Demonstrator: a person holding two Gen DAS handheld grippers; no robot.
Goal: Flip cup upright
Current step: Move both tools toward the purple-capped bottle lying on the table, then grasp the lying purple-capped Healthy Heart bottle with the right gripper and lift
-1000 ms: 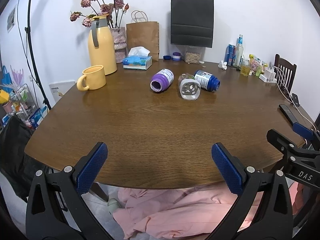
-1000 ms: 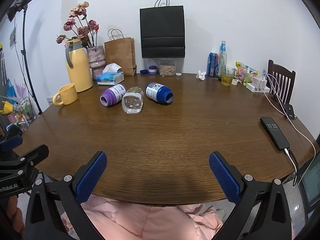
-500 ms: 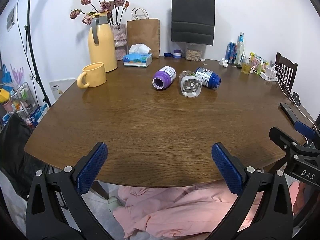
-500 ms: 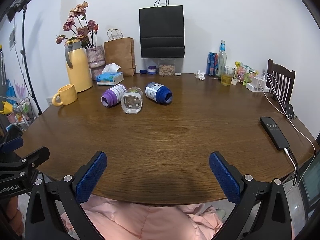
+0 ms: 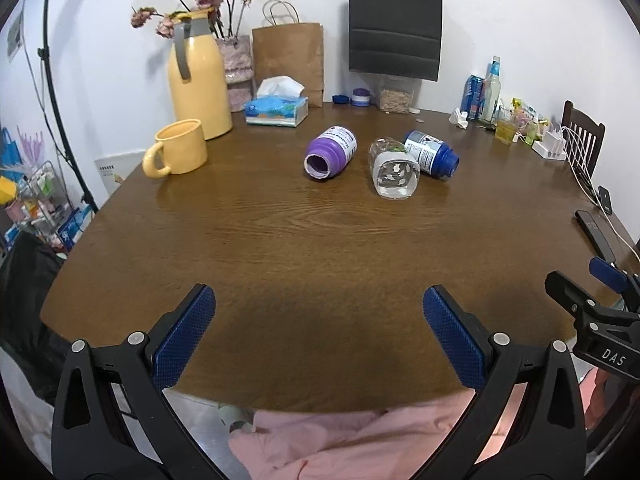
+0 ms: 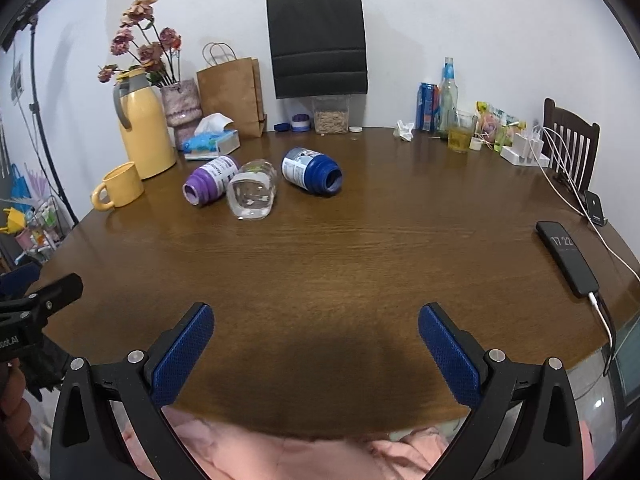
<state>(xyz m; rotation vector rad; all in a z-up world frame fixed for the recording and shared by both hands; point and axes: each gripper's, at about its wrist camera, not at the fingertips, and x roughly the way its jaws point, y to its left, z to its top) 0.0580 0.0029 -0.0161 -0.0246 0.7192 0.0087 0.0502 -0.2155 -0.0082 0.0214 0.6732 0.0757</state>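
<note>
Three cups lie on their sides mid-table: a purple cup, a clear glass cup apparently touching a blue cup; a yellow mug stands well left; the left gripper and right gripper hover spread wide at the near table edge, holding nothing.

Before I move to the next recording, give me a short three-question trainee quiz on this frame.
1. True or false: the clear glass cup lies on its side between the purple cup and the blue cup.
2. Which vessel already stands upright? A) the yellow mug B) the purple cup C) the blue cup
3. Fill in: the jaws of the left gripper and the right gripper are both ____ and hold nothing.

Key: 1 true; 2 A; 3 open.
</note>
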